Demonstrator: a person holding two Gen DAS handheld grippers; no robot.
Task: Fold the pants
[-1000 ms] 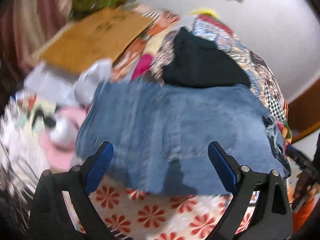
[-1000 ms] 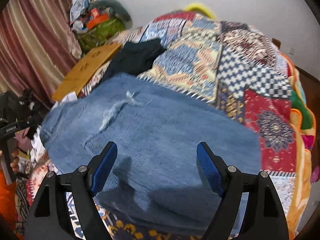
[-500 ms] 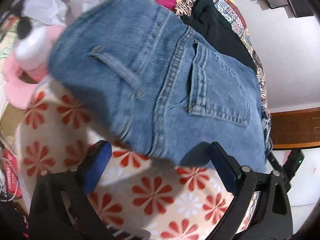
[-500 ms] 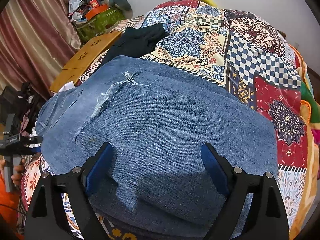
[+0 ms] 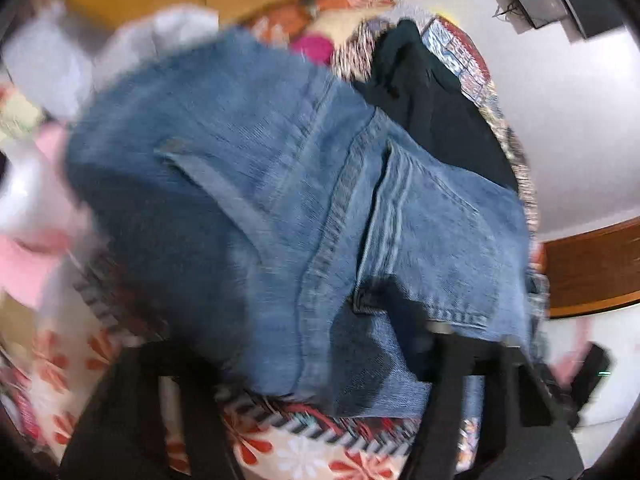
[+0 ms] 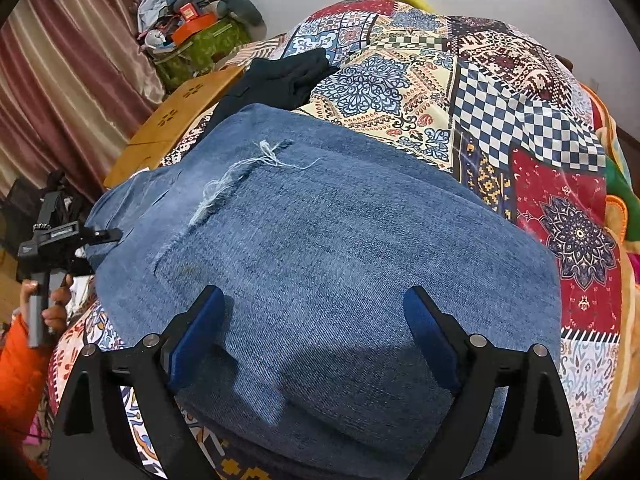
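Denim jeans [image 6: 332, 264] lie folded on the patchwork bed [image 6: 520, 128]. Left gripper [image 5: 304, 364] fingers are closing, jeans edge between them; right gripper [image 6: 316, 332] fingers spread over the denim. Green basket [image 6: 196, 48] holds clutter.

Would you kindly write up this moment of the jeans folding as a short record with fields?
garment: blue jeans, folded, lying on a patchwork bedspread
detail: frayed rip on top; back pocket at the waist end
left gripper: jaws closing over the waist edge, denim between them; view blurred
right gripper: open, over the jeans, holding nothing
nearby: dark garment beyond the jeans
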